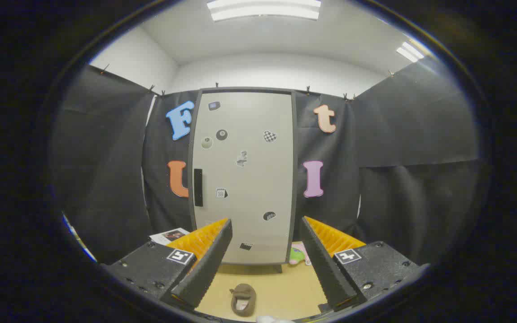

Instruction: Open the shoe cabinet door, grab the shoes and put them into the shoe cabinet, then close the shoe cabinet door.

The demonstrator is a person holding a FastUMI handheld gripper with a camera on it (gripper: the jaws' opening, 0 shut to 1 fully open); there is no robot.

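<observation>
The shoe cabinet [245, 175] stands shut, upright against the booth wall, dead ahead at twelve o'clock beyond our gripper [265, 229] — its fingers spread wide, grasping nothing. Its dark vertical handle [198, 187] sits at the door's left edge, about eleven o'clock from the fingertips, so we judge that reach comes first — the brown slipper [243, 299] waits on the floor between the fingers, at six o'clock.

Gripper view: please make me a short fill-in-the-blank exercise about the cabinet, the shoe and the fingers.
1. The door of the tall grey shoe cabinet is ____.
2. The black vertical handle sits near the door's ____ edge.
3. The brown shoe lies on the tan floor ____ the fingers of the gripper, which hold nothing.

Missing words: closed; left; between
</observation>
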